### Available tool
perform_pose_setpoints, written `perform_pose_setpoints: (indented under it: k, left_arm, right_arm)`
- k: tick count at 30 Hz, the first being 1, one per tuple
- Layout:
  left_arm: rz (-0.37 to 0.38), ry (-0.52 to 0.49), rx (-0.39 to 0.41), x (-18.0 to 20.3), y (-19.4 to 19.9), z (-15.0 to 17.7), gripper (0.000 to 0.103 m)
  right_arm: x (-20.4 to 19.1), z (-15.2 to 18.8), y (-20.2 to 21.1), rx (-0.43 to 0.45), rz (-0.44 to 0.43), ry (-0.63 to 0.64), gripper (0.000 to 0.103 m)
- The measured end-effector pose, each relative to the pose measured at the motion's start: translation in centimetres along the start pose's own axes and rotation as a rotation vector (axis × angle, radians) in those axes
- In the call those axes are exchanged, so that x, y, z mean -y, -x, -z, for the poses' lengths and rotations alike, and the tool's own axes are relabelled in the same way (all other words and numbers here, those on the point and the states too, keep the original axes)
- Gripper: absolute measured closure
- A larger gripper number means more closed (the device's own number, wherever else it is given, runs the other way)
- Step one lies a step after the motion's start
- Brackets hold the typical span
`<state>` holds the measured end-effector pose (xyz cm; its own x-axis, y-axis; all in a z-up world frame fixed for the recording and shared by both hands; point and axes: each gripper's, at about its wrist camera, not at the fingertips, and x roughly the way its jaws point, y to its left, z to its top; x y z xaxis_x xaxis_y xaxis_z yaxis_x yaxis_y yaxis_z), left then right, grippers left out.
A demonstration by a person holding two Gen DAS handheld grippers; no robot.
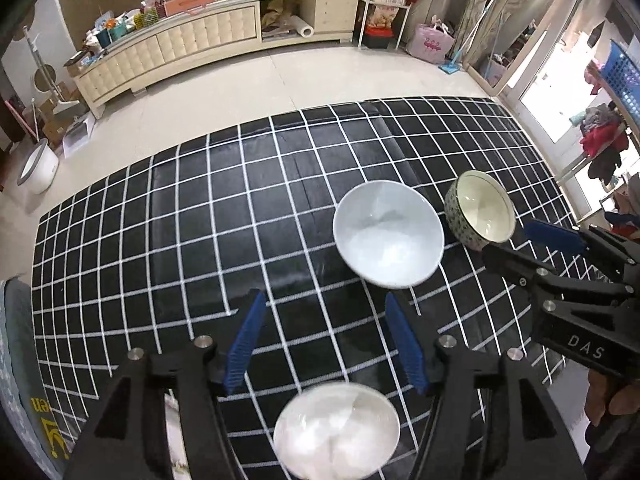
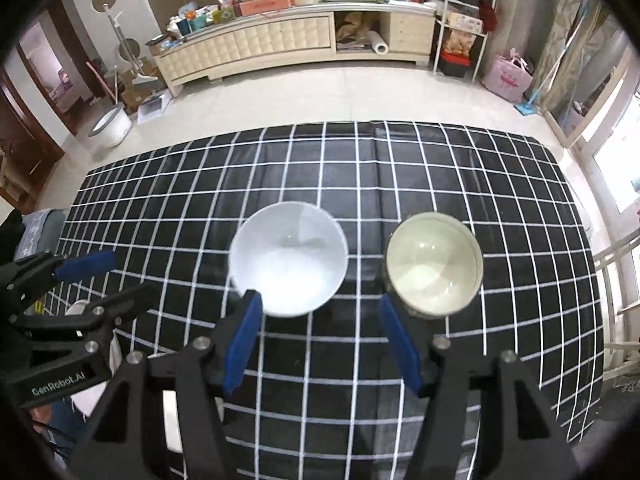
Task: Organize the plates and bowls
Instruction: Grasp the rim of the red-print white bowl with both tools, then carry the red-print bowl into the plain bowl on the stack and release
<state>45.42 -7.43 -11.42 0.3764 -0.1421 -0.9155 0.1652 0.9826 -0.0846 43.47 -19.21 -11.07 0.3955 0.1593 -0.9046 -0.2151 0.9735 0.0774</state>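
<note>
Left wrist view: our left claw (image 1: 324,344) gapes empty above the blurred white bowl (image 1: 337,432).
Right claw (image 2: 320,340): spread, empty, near the patterned cream-lined bowl (image 2: 434,264) for pickup, we judge.
Plain white ceramic bowl (image 2: 289,258): apart on the black grid-cloth table (image 2: 160,216), likely the stacking base.

Black checked tablecloth (image 2: 320,168) over the table — white gridlines. Beyond, cream cabinet (image 2: 280,40) along the wall — cluttered. Pink bag (image 2: 507,76) sat nearby.

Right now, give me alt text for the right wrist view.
An open right gripper hovers over a black grid-patterned tablecloth, facing a white bowl and, apart to its right, a patterned bowl. The left gripper enters at left.
</note>
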Motion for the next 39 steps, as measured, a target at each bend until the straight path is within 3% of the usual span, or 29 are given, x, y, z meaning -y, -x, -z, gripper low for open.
perform_pose_setpoints:
  k: [8, 17, 21, 25, 31, 33, 35, 39]
  left_arm:
    - [-0.033, -0.018, -0.086, 0.2, -5.9, -3.7, 0.043]
    - [-0.039, -0.019, -0.143, -0.4, -10.8, -4.4, 0.043]
    - [-0.038, -0.035, -0.171, -0.4, -12.3, -4.4, 0.043]
    - [-0.034, -0.042, -0.175, -0.4, -13.4, -4.1, 0.047]
    - [-0.006, -0.080, -0.172, 0.3, -14.1, -4.1, 0.063]
    - [0.014, -0.103, -0.168, 1.2, -14.3, -4.0, 0.075]
    - [0.034, -0.126, -0.168, 2.3, -14.3, -4.2, 0.087]
    - [0.004, -0.161, -0.171, 3.3, -14.4, -4.3, 0.091]
  right_arm:
    - [1.6, -2.1, -4.3, -0.053, -0.009, -0.028, 0.037]
    - [2.0, -2.5, -7.9, -0.105, -0.002, -0.016, 0.038]
    - [1.4, -2.5, -8.4, -0.106, 0.045, 0.012, 0.058]
    - [1.2, -2.4, -9.0, -0.117, 0.033, 0.025, 0.068]
    - [1.6, -2.3, -10.3, -0.165, -0.018, -0.005, 0.079]
    - [1.7, -2.2, -10.7, -0.179, -0.006, -0.007, 0.088]
    - [1.9, -2.0, -10.6, -0.177, 0.002, -0.001, 0.089]
    - [2.3, -1.6, -10.1, -0.169, -0.014, -0.017, 0.092]
